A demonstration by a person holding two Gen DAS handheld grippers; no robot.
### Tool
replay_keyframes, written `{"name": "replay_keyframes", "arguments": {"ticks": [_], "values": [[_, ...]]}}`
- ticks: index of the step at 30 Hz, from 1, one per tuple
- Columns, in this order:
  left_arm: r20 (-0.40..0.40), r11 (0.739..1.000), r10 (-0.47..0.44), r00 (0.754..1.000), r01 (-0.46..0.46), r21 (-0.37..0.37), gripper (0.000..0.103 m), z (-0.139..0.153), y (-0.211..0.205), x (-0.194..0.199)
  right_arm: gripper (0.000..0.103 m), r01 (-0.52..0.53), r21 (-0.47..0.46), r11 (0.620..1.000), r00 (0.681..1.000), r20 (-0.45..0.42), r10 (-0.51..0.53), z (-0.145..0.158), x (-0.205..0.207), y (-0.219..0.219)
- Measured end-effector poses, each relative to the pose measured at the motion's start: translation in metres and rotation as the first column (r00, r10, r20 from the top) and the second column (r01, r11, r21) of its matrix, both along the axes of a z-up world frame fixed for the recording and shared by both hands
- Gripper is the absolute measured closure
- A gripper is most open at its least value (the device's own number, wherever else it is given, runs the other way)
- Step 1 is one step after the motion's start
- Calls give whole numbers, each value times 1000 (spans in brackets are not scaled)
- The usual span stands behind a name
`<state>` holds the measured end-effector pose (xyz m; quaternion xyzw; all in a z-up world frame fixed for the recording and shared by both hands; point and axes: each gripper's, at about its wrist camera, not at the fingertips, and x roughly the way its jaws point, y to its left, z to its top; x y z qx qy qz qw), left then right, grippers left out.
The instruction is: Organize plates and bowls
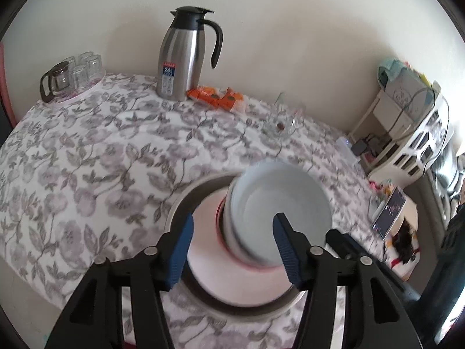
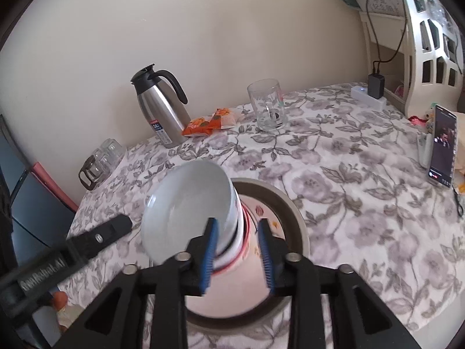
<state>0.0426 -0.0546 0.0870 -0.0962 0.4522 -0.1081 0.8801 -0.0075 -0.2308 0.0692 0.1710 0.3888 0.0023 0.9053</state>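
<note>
1. My left gripper [image 1: 232, 232] stands wide, holding nothing.
2. My right gripper [image 2: 237, 234] stands narrowly parted, holding nothing.
3. Ahead of both, empty stacked bowls [image 1: 279, 203] sit on plates [image 1: 203, 232].

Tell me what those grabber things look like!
Both grippers are black frames with silver round bolts. Each has two fingers with ridged blue pads. In the right view, the left gripper's side shows white lettering, too blurred to read. No sleeves or cables show.

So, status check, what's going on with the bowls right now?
Left gripper open, right gripper open, fingers off. Bowl stack sits on plates, apparently leaning. Nothing in the way.
</note>
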Motion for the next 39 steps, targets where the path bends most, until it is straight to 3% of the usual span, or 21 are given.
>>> {"name": "replay_keyframes", "arguments": {"ticks": [1,3,10,13,21,23,29,39], "values": [[-6,1000,0,1000,0,4,40,-4,1,-4,63,-2,-6,1000,1000,4,2,-1,-6,0],[-18,1000,-5,1000,5,13,23,-12,3,-16,60,-10,-13,1000,1000,6,10,-3,-16,0],[-72,998,-24,997,28,57,19,-38,1,-41,43,-22,-67,998,997,-75,17,-26,-33,-2],[-110,998,-28,993,35,61,9,-49,-1,-47,39,-28,-98,995,993,-116,16,-36,-37,-3],[-149,997,-8,989,20,81,8,-59,1,-54,28,-24,-142,990,984,-179,-2,-50,-41,-13],[-151,996,2,989,11,86,8,-59,3,-55,17,-26,-142,989,983,-182,0,-51,-42,-16],[-152,994,22,988,-5,113,8,-59,8,-55,7,-9,-134,991,982,-187,-16,-52,-45,-27],[-160,977,41,986,-6,215,8,-58,0,-58,0,-6,-127,992,982,-186,-18,-51,-47,-32]]}}
